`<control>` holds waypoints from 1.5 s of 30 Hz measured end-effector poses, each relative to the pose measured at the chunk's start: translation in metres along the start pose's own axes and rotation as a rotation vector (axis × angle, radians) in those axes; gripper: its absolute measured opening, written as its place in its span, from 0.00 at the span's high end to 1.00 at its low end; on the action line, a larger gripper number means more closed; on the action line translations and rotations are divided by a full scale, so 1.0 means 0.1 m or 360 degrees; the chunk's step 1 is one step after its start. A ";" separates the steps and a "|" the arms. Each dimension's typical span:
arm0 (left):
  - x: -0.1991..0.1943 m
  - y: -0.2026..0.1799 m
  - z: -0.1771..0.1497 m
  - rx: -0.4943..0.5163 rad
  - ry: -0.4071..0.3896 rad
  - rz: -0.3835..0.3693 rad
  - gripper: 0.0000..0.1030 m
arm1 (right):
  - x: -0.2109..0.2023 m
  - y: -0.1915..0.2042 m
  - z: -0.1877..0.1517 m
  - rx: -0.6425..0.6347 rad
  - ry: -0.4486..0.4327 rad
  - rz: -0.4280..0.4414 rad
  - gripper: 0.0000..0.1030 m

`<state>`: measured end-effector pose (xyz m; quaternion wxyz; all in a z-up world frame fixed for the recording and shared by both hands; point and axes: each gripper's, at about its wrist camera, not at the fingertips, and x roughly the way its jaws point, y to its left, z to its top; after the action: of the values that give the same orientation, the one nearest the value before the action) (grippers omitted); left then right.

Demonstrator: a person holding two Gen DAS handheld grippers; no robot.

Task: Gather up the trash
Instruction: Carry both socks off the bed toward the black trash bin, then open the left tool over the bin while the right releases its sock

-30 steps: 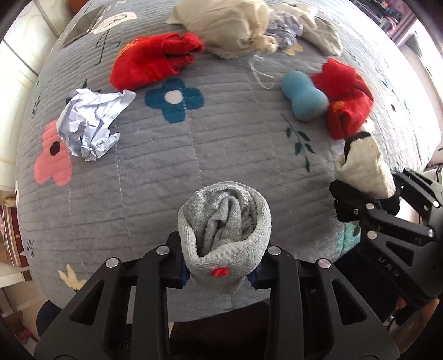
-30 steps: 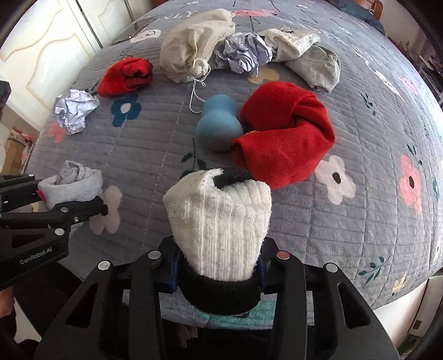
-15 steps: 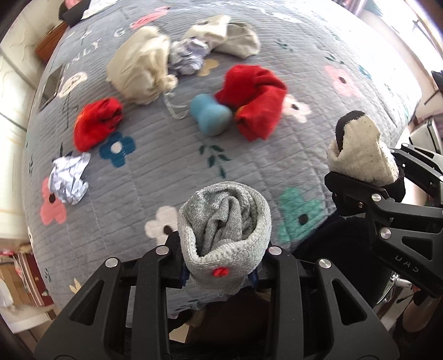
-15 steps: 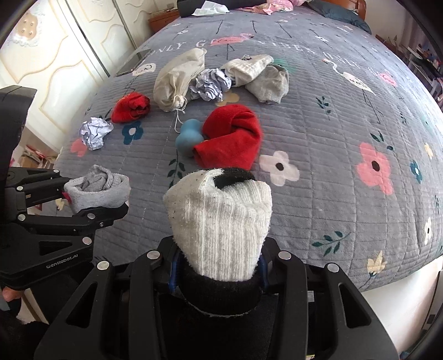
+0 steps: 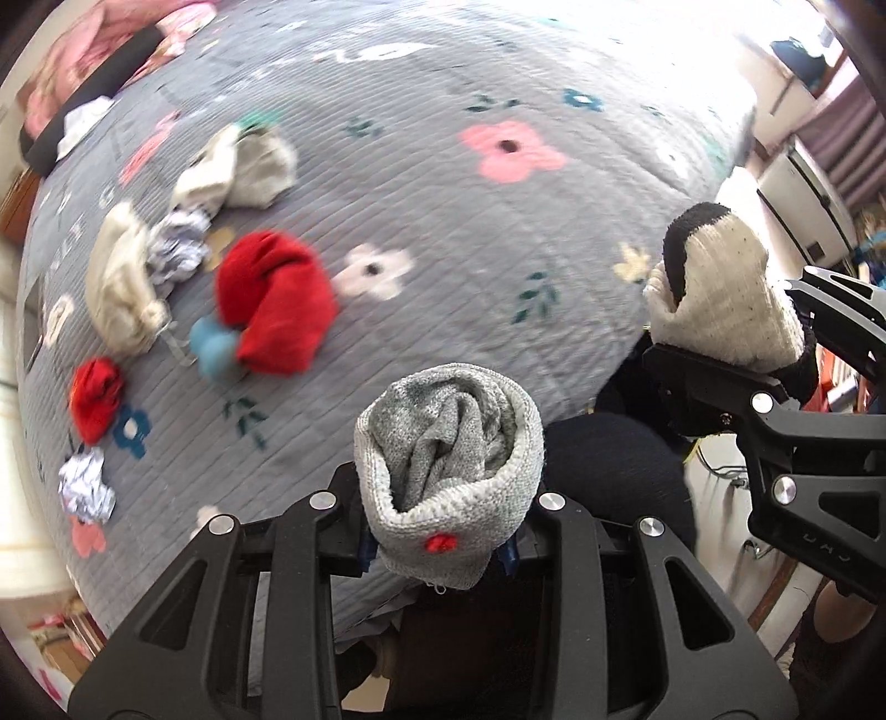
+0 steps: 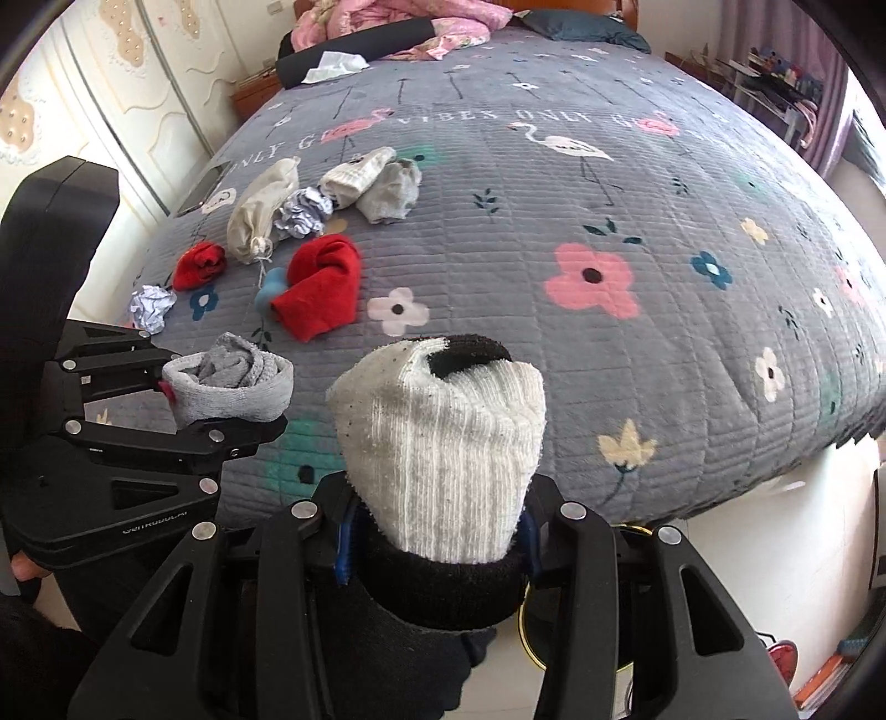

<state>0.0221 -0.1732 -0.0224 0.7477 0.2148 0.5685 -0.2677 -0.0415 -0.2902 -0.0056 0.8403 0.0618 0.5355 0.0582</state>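
1. A bedroom: a bed covered by a grey quilted bedspread (image 6: 554,221) printed with flowers and flamingos, a pink bundle of bedding (image 6: 398,16) at the far end, cream wardrobe doors (image 6: 111,66) on the left.
2. The left gripper (image 5: 443,531) is clamped on a rolled grey sock (image 5: 448,476) with a small red mark near its cuff; the sock stands up between the jaws, off the near edge of the bed.
3. The right gripper (image 6: 437,531) is clamped on a rolled white sock with a black toe and cuff (image 6: 443,443), also held upright, just off the near edge.
4. In the right wrist view the left gripper sits at the near left, close beside the right one but not touching it.
5. Crumpled paper, the trash, lies on the bedspread at the far left: one crumpled ball (image 6: 150,306) near the left edge of the bed, another (image 6: 302,213) farther back, between a cream drawstring bag (image 6: 260,210) and a pair of pale socks (image 6: 376,183).
6. A small red sock (image 6: 200,265) lies just right of the nearer ball.
7. A larger red sock (image 6: 324,291) lies right of that, touching a blue peanut-shaped object (image 6: 271,291) on its left side.
8. The left wrist view is motion-blurred, but shows the same cluster on its left half.
9. A dark phone-like slab (image 6: 202,185) lies at the left edge of the bed, beyond the bag.
10. A white tissue (image 6: 332,62) rests on a black roll (image 6: 354,41) at the far end.
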 end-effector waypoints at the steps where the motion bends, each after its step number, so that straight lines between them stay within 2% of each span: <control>1: 0.00 -0.09 0.03 0.0027 -0.0002 -0.0011 0.69 | -0.05 -0.08 -0.05 0.0023 -0.0008 -0.0021 0.60; 10: 0.11 -1.00 0.22 0.0331 0.0007 -0.0138 0.69 | -0.38 -0.73 -0.51 0.0261 -0.0031 -0.0175 0.60; 22: 0.65 -2.43 0.24 0.0757 0.0164 -0.0373 0.68 | -0.54 -1.59 -1.19 0.0589 0.0021 -0.0362 0.60; 24: 0.75 -2.59 0.25 0.0804 0.0221 -0.0445 0.51 | -0.54 -1.70 -1.27 0.0621 0.0037 -0.0376 0.60; 25: 0.78 -2.66 0.25 0.0834 0.0240 -0.0451 0.28 | -0.54 -1.75 -1.30 0.0633 0.0045 -0.0383 0.60; 26: 0.79 -2.72 0.25 0.0872 0.0220 -0.0442 0.18 | -0.52 -1.79 -1.32 0.0639 0.0050 -0.0388 0.60; 29: 0.74 -2.81 0.25 0.0969 0.0158 -0.0393 0.14 | -0.47 -1.91 -1.37 0.0647 0.0087 -0.0394 0.60; 33: 0.75 -2.77 0.31 0.0970 0.0157 -0.0353 0.11 | -0.39 -1.98 -1.39 0.0619 0.0138 -0.0415 0.60; 34: 0.75 -2.73 0.33 0.0962 0.0163 -0.0347 0.11 | -0.38 -1.98 -1.39 0.0610 0.0145 -0.0413 0.54; 37: 0.73 -2.57 0.37 0.0920 0.0176 -0.0347 0.11 | -0.31 -1.97 -1.36 0.0572 0.0172 -0.0419 0.52; 39: 0.73 -2.49 0.40 0.0882 0.0193 -0.0335 0.11 | -0.24 -2.00 -1.34 0.0579 0.0202 -0.0430 0.41; 41: 0.70 -2.38 0.40 0.0856 0.0195 -0.0332 0.10 | -0.19 -1.99 -1.32 0.0564 0.0221 -0.0437 0.40; 43: 0.70 -2.28 0.41 0.0844 0.0197 -0.0315 0.10 | -0.16 -1.96 -1.30 0.0545 0.0243 -0.0456 0.26; 45: 0.66 -2.20 0.38 0.0844 0.0197 -0.0291 0.09 | -0.15 -1.90 -1.26 0.0504 0.0246 -0.0479 0.25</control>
<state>-0.0780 -0.3757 -0.0799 0.6020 0.3667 0.5402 -0.4597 -0.1556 -0.4750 -0.0767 0.7757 0.1078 0.6039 -0.1480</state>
